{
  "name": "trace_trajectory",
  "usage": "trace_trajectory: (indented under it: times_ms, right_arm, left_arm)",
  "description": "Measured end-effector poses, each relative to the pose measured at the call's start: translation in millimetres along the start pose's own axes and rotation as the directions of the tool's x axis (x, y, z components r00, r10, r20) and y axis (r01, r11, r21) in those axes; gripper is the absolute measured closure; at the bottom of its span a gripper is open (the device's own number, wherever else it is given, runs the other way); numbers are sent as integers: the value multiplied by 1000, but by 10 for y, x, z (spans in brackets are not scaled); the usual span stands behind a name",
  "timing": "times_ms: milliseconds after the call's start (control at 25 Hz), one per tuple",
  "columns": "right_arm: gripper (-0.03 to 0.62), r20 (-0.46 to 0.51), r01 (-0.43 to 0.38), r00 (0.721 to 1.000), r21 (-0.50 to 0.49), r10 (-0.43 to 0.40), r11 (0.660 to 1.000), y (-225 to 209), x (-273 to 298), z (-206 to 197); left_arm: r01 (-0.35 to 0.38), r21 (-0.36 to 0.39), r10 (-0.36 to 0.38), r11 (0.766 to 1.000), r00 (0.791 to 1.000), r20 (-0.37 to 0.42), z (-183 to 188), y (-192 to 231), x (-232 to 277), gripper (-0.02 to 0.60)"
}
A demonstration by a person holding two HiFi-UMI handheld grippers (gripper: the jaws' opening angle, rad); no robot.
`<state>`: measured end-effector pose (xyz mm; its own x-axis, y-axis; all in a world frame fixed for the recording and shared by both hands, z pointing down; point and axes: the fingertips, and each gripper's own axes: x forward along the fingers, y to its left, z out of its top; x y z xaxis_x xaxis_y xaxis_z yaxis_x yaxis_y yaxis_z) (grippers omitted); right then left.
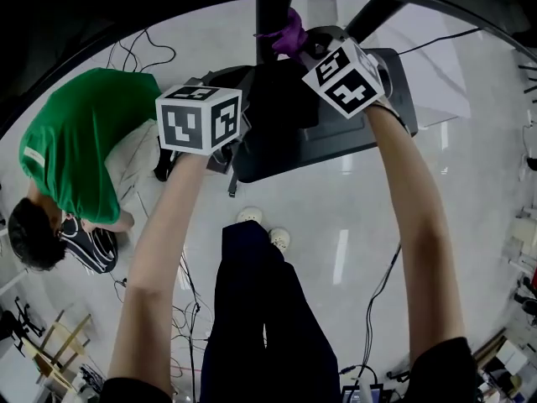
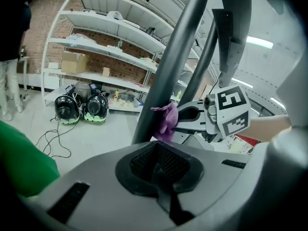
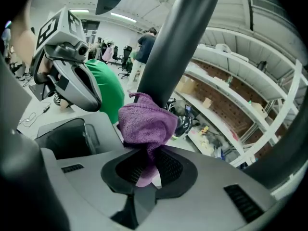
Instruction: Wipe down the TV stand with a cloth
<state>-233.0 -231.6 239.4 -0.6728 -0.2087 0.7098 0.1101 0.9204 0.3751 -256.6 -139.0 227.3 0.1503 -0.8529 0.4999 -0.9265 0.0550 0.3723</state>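
Observation:
The TV stand has a dark base [image 1: 327,145] and a dark slanted pole [image 1: 271,17]. My right gripper [image 3: 144,170] is shut on a purple cloth [image 3: 144,123], and the cloth's bunched end presses against the pole [image 3: 175,52]. In the head view the cloth [image 1: 289,32] sits low on the pole, just ahead of the right gripper [image 1: 309,47]. My left gripper [image 2: 156,165] is shut with nothing between its pads. It hovers over the base's left side [image 1: 225,151] and faces the pole [image 2: 168,81], the cloth [image 2: 166,121] and the right gripper [image 2: 195,119].
A person in a green shirt [image 1: 80,141] crouches on the floor close to the left of the stand. Cables [image 1: 189,309] trail over the white floor. White shelves [image 2: 106,37] with boxes, and two helmets [image 2: 79,109], stand beyond the pole. My shoes [image 1: 262,225] are just behind the base.

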Motion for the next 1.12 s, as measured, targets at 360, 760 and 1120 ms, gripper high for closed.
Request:
trace_trajectory:
  times_ms: [360,760,1120]
  right_arm:
    - [525,74,357,933,-80,-352,931,-714,-771,160]
    - [525,207,689,718,-344,-665,637,-1252,-1596,382]
    - [525,233,748,627,-448,-743,490,-1487,-1808,426]
  left_arm:
    - [1,36,-2,999,999,44,286,-254,-77,575]
    - [46,48,-49,998,996,73,501,-628,-13,575]
    - [73,59,-77,996,994,81,677,-788,93,575]
